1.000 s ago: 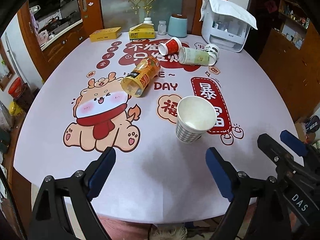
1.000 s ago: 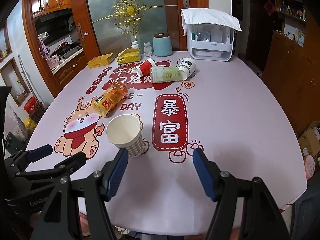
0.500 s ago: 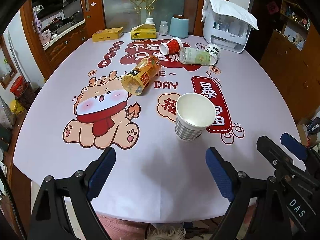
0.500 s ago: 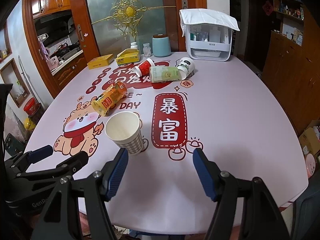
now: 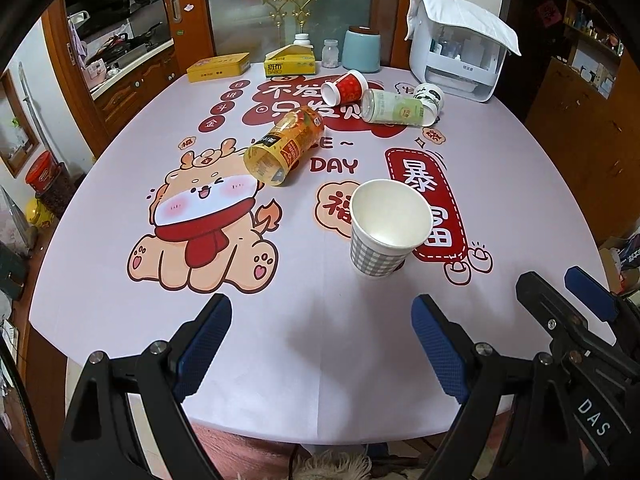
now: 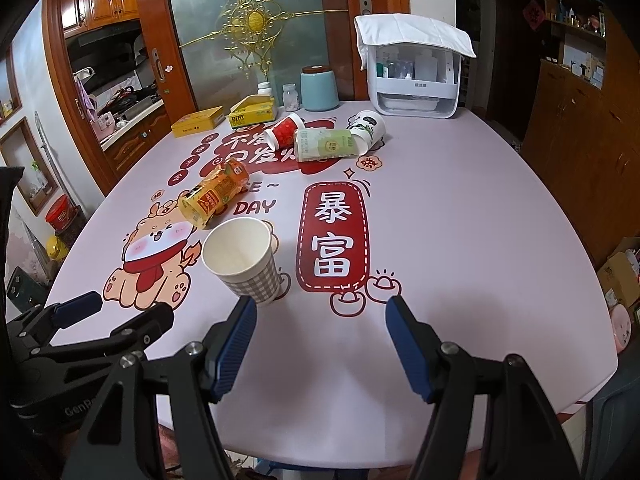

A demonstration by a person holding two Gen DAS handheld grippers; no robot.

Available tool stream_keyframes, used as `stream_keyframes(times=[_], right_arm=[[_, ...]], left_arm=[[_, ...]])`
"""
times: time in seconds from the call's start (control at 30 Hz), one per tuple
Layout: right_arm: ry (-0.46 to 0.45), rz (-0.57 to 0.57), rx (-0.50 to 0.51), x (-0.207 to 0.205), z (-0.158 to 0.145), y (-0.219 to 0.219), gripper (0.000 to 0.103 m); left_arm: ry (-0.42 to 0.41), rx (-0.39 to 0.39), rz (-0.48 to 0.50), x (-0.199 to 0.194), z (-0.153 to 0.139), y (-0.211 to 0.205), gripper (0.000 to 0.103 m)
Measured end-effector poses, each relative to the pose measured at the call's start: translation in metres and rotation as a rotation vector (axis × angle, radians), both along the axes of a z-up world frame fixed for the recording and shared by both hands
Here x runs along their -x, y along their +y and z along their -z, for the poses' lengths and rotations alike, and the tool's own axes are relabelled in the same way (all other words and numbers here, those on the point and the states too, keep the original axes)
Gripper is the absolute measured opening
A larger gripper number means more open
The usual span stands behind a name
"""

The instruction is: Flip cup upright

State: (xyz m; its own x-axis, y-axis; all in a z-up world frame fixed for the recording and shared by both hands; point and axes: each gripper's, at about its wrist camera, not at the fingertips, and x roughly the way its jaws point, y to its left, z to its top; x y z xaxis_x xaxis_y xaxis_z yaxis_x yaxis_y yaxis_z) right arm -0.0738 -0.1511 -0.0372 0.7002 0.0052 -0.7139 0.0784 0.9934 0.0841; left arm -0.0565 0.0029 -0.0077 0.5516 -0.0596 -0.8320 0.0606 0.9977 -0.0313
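Observation:
A grey-checked paper cup [image 5: 384,236] stands upright on the table, mouth up; it also shows in the right wrist view [image 6: 246,266]. A yellow cup [image 5: 284,146] lies on its side beyond it. A red cup [image 5: 346,87], a pale green cup [image 5: 394,108] and a white printed cup [image 5: 430,98] lie on their sides at the back. My left gripper [image 5: 322,344] is open and empty near the table's front edge, short of the checked cup. My right gripper [image 6: 320,342] is open and empty, just right of that cup.
The round table [image 5: 520,184] has a pink printed cover. At the back stand a yellow tin [image 5: 218,67], a tissue box [image 5: 289,65], a blue canister [image 5: 362,50], small jars and a white appliance [image 5: 460,60]. Wooden cabinets flank the table.
Both grippers have drawn back slightly from the table and stay open. The checked cup stands still; the other cups have not moved.

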Motion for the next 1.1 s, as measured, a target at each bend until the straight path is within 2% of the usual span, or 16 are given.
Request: stream_keyframes(times=[1.1], right_arm=[[0.002, -0.004, 0.003, -0.002, 0.003, 0.001, 0.067]], left_arm=[[0.008, -0.003, -0.008, 0.0, 0.007, 0.013, 0.09]])
